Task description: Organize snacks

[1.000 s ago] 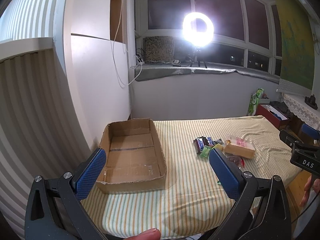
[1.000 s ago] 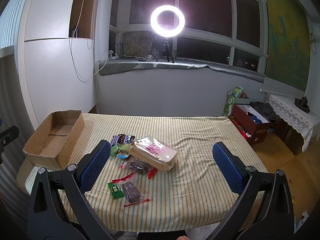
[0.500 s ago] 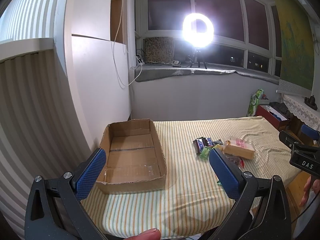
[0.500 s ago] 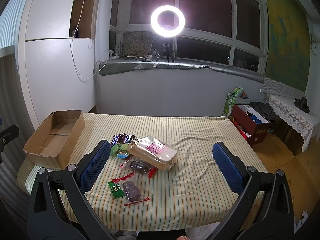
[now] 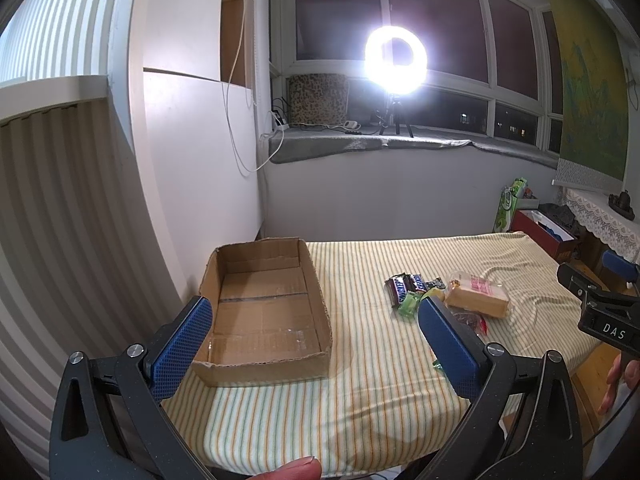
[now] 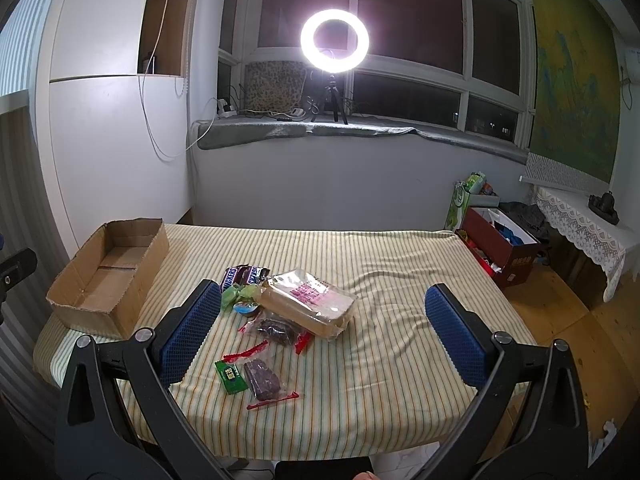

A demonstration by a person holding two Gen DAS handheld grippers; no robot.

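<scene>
An open, empty cardboard box (image 5: 264,312) (image 6: 108,276) sits at the left of a striped table (image 6: 400,280). A pile of snacks lies in the middle: Snickers bars (image 6: 242,274) (image 5: 404,286), green candies (image 6: 236,294), a clear bag of bread (image 6: 308,302) (image 5: 476,294), and two dark snacks in clear red-edged wrappers (image 6: 276,330) (image 6: 262,380). My left gripper (image 5: 314,346) is open and empty, above the table's near edge by the box. My right gripper (image 6: 324,330) is open and empty, held above the snacks.
A ring light (image 6: 334,40) on a tripod stands on the window sill behind the table. A white cabinet (image 5: 192,160) is at the left. A red box (image 6: 500,244) and bags stand on the floor at the right, beside a lace-covered shelf (image 6: 580,232).
</scene>
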